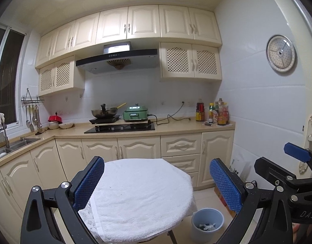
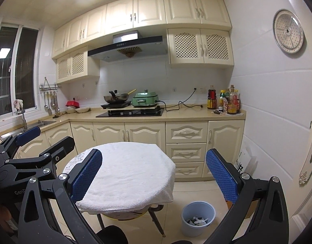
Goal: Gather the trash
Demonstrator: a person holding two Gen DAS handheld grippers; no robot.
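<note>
Currently both tools hovered over the round worktop point(image 1: 143, 219), which was covered by a white towel point(image 2: 131, 174), nothing gripped. Left tool point(image 1: 157, 185) had its blue pads spread wide, one pad over the towel's left edge, the other out past the towel's right edge, empty gap between. Right tool point(image 2: 153, 175) was likewise spread wide and empty, left pad over the towel's near-left part, right pad beyond the towel's right side. In the left wrist view the right tool showed at far right of the towel; in the right wrist view the left tool showed to the towel's left. Towel top looked bare in both views. Trash point(image 2: 197, 221) sat as pale crumpled bits with some dark pieces at the bottom of a light blue bin point(image 2: 198, 226), standing on the floor just right of the worktop, below its edge. Same bin point(image 1: 207, 224) and scraps point(image 1: 206, 226) were visible in the left wrist view. Behind the worktop: cream cabinets, a kitchen counter point(image 2: 188, 114) with a wok point(image 2: 116, 97) on a hob, a green cooker point(image 2: 145, 99) beside the wok, and sauce bottles point(image 2: 225, 100) at the counter's right end. Sink point(image 1: 17, 144) was off to the worktop's left.
</note>
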